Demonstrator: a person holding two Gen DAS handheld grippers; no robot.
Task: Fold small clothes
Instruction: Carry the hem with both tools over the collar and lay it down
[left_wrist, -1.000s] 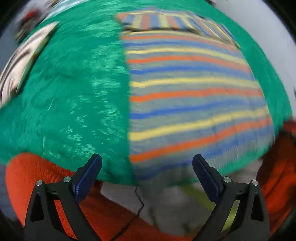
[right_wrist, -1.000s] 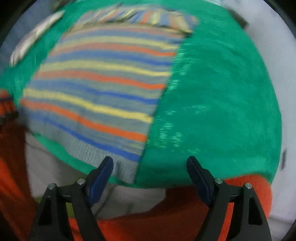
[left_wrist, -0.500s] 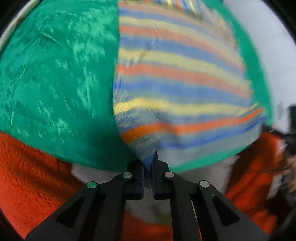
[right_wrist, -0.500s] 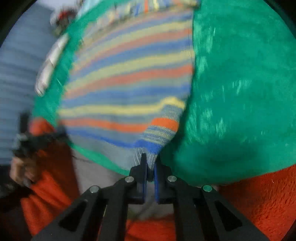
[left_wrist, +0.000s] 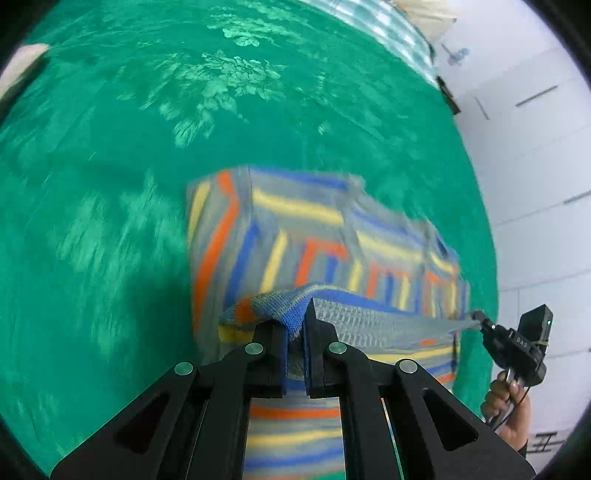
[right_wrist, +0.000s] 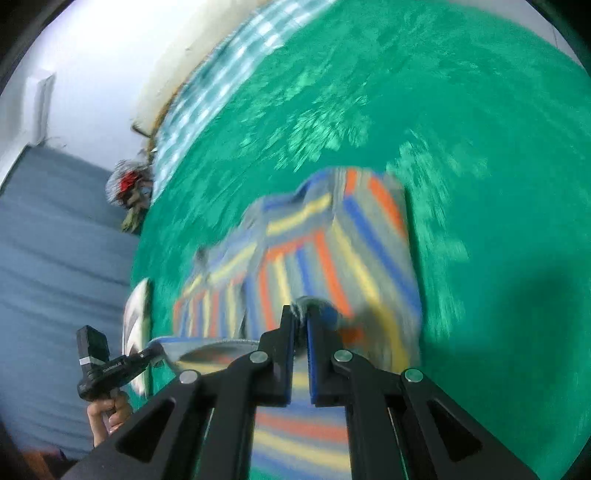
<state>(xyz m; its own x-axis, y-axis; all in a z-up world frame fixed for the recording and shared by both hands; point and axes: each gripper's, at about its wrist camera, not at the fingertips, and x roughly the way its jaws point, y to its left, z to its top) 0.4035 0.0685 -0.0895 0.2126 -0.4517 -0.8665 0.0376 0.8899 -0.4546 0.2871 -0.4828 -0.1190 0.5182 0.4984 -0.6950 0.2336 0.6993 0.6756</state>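
The soft, floppy striped knitted sweater (left_wrist: 317, 236) lies on the green flowery bedspread (left_wrist: 147, 147), its near edge pinched at both corners by the left claw (left_wrist: 295, 332) and right claw (right_wrist: 301, 332).

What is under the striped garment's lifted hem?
Under the lifted hem of the striped garment, held by the left gripper and right gripper, lies more of the same garment on the green cloth. Whatever is beneath those layers is covered.
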